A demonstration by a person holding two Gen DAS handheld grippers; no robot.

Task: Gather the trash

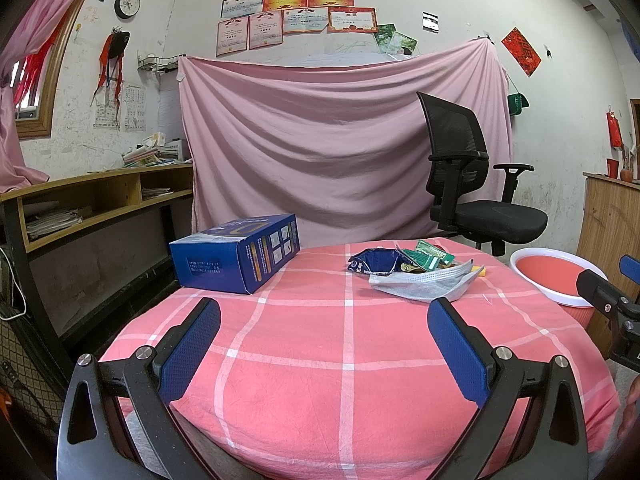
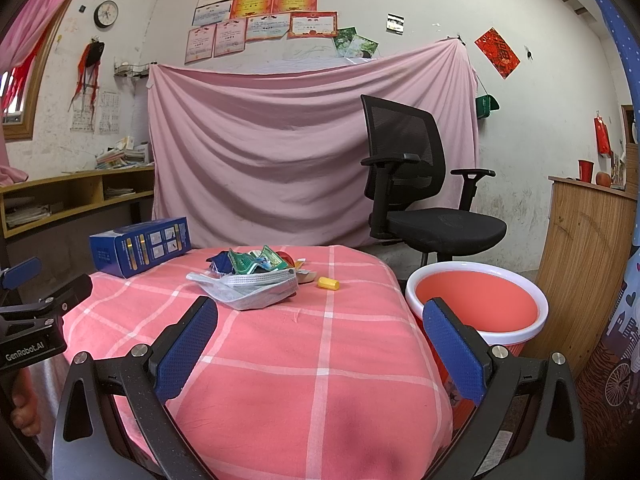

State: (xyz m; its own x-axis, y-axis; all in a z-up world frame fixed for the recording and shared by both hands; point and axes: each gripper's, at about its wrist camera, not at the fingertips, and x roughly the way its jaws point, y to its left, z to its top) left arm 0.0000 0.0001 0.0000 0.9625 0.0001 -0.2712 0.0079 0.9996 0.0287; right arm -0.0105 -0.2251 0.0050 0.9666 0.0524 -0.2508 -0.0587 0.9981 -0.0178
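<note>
Pink-checked cloth is covering the surface (image 2: 320, 360) as the left hand-held gripper (image 1: 324, 344) and right hand-held gripper (image 2: 320, 344) are hovering wide open, empty; trash pile (image 2: 252, 276) is lying centre-frame, bucket (image 2: 480, 336) waiting lower right, so approaching the mask (image 2: 248, 290) low looks wisest

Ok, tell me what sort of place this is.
Probably a lived-in room at home, perhaps a study or bedroom: framed certificates cover the wall, an office chair stands by a hung pink sheet, and a checked cloth covers the table.
</note>
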